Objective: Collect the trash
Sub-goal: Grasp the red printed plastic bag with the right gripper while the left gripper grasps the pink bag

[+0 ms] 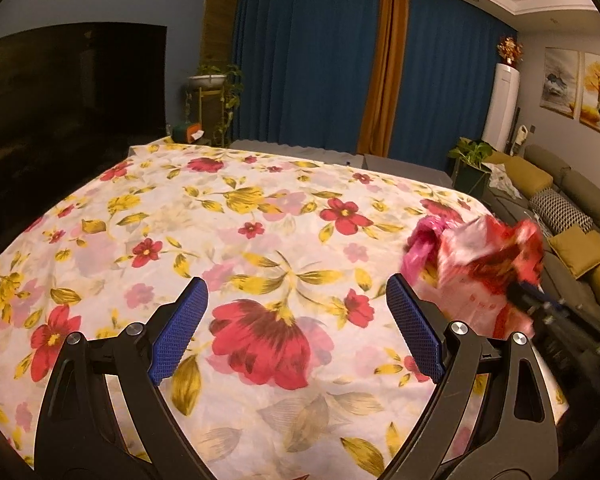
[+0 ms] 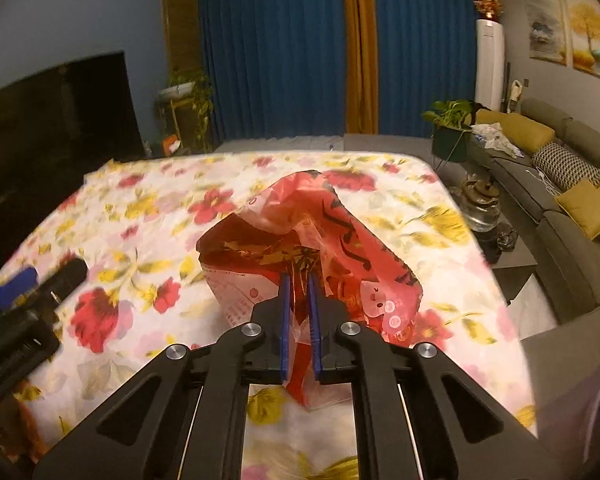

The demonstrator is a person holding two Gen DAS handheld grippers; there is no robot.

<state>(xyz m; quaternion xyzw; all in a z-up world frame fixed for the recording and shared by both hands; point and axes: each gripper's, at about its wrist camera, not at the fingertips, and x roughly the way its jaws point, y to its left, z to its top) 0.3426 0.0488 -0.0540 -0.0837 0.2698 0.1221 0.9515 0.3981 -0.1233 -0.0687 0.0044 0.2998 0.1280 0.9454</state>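
The right tool (image 2: 298, 280) sits nearest the lens, its two blue pads (image 2: 285, 320) drawn close together and clamped on a fold of the red printed plastic bag (image 2: 340, 240). A strip of the bag's film runs down between the pads and comes out below them. Beyond the pads the bag stands crumpled with its mouth gaping upward, resting on the surface, which is covered by a flowered cloth (image 2: 140, 208) in red, yellow and pink.

The left tool (image 1: 296, 308) hangs over a bare stretch of the same cloth, its blue pads (image 1: 180, 332) spread wide apart with nothing between them. From its camera the bag (image 1: 476, 264) lies to the right, near the surface's right edge, with a pink bundle of plastic (image 1: 420, 244) just beside it on the left; whether the two touch cannot be told through the blur.

Farther out, blue curtains (image 2: 276, 48) hang behind the surface, a dark television screen (image 1: 72, 88) stands to the left, and an olive sofa (image 2: 572, 208) with yellow cushions runs along the right.
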